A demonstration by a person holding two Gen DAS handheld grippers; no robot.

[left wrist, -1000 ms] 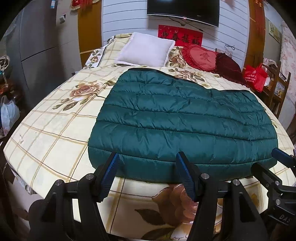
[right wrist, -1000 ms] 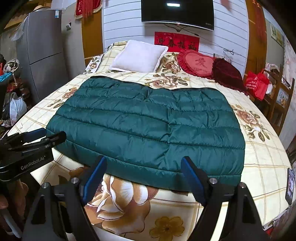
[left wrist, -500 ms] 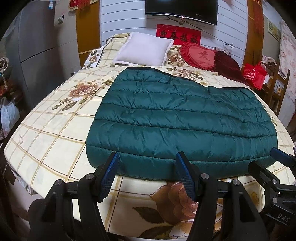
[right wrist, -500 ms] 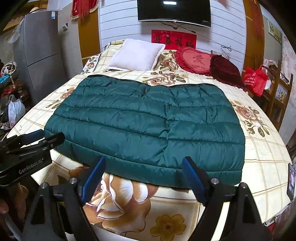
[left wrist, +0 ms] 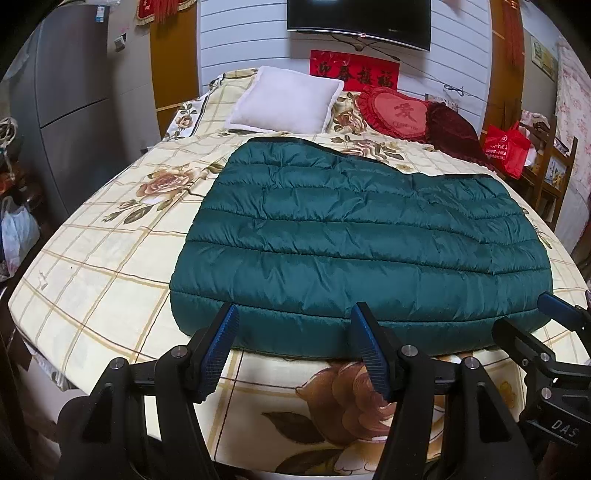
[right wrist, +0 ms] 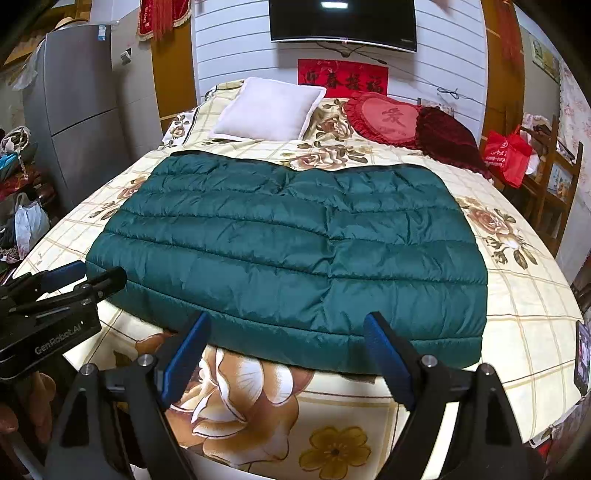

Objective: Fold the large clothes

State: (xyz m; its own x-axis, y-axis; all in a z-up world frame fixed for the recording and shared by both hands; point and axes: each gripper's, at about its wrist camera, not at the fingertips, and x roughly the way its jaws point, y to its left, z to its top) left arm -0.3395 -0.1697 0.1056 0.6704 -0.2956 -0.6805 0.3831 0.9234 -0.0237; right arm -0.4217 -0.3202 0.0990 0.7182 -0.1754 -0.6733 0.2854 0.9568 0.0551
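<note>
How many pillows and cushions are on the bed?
3. A white pillow lies at the head of the bed, left of centre. A red heart-shaped cushion lies to its right. A dark red cushion leans beside the heart, furthest right. More could be hidden behind them.

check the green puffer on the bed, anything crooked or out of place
Nothing stands out. The green quilted garment lies flat on the floral bedspread, its near edge roughly along the bed's foot. Both claws, left and right, are open and empty.

Home bedroom, floral-sheeted bed [left wrist: 92, 295], white pillow [left wrist: 284, 99], wall-mounted television [right wrist: 343, 22], grey fridge [right wrist: 81, 110]
</note>
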